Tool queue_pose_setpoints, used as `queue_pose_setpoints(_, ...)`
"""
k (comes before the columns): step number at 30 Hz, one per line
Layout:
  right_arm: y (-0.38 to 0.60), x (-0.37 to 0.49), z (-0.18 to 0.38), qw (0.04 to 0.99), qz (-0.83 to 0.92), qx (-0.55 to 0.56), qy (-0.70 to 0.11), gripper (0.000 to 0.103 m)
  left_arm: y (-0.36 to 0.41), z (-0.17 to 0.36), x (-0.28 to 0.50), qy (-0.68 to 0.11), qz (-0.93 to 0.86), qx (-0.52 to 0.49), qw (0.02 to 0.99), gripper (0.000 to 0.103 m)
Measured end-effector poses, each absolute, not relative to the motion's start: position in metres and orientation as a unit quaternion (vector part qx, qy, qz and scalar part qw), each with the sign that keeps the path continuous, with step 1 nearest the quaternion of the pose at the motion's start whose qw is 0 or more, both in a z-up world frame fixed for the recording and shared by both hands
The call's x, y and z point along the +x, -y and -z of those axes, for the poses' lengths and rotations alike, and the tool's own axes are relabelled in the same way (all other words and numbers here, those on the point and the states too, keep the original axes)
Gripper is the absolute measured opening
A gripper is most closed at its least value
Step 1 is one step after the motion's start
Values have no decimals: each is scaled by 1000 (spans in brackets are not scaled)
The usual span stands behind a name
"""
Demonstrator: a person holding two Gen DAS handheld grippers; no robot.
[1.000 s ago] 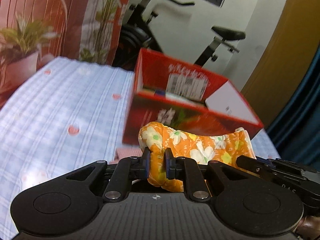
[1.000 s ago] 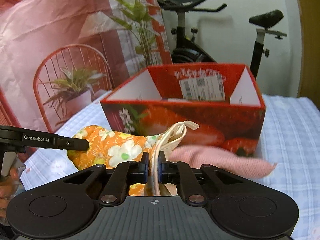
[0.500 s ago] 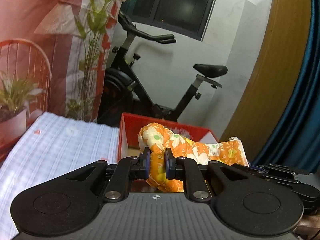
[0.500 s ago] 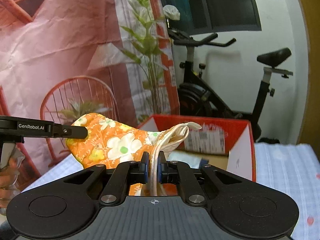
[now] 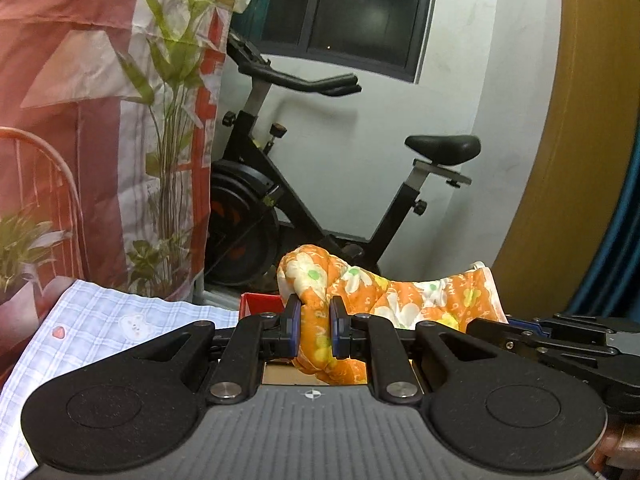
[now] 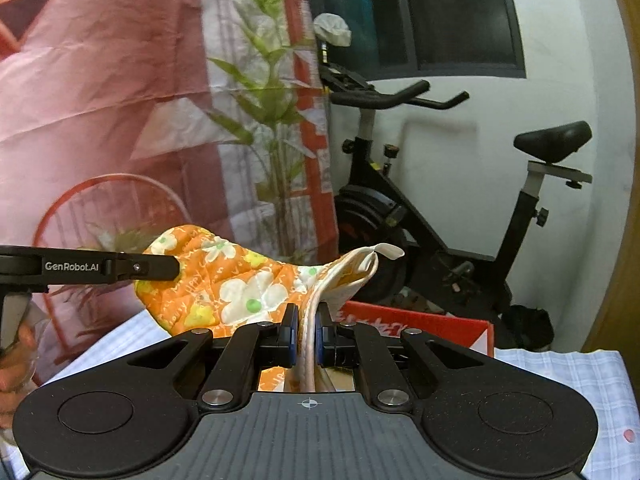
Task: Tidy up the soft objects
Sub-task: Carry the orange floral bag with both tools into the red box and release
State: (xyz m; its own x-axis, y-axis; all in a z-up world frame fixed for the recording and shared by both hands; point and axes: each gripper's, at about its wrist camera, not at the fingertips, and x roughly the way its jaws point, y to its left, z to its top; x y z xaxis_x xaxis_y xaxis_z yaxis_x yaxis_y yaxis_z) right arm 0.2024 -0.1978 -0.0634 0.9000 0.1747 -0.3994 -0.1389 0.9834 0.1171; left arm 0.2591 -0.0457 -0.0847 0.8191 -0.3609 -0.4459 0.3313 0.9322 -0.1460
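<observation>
Both grippers hanging onto one orange floral mitt (image 5: 384, 296)

Left gripper (image 5: 313, 326) pinches its padded end, right gripper (image 6: 306, 334) clamps the white-trimmed cuff — red box (image 6: 416, 326) just below.

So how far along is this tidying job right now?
Done: the orange floral oven mitt is picked up off the checked cloth. In hand: the left gripper pinches its rounded end and the right gripper its cream cuff, holding it above the red box. Left: lowering it inside and letting go.
</observation>
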Motion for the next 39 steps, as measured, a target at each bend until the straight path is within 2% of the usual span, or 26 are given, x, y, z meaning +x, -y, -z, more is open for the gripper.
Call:
queue_pose_setpoints(18,206,250,169,943,-43,55,-326,8,72,162,297,-344,182,53,919,15)
queue_pose_setpoints(24,207,255,185,924,-40,98,-367,8,71,172,299,-383,188,52,903,15)
queue_pose_setpoints(31,207,257,180,918,-23,95,-385,9,72,176,298,-394,185,65,898,16)
queue_pose_setpoints(33,206,257,180,917,-15,90,-387,14,71,172,298,-392,187,65,898,19)
queue_pose_setpoints(34,205,256,179,918,-6,87,-387,19,70,170,296,-390,189,63,899,24)
queue_pose_setpoints(35,206,256,177,919,-2,85,-385,21,69,167,295,-387,192,60,900,38)
queue_pose_setpoints(36,207,253,174,922,0,83,-378,22,67,164,293,-384,195,56,901,46)
queue_pose_setpoints(37,207,250,170,926,0,82,-369,24,65,162,291,-380,197,53,902,58)
queue_pose_setpoints(38,208,247,168,928,-1,80,-364,26,65,159,289,-377,197,52,904,64)
queue_pose_setpoints(39,209,244,165,930,2,76,-361,31,63,156,287,-373,196,51,905,65)
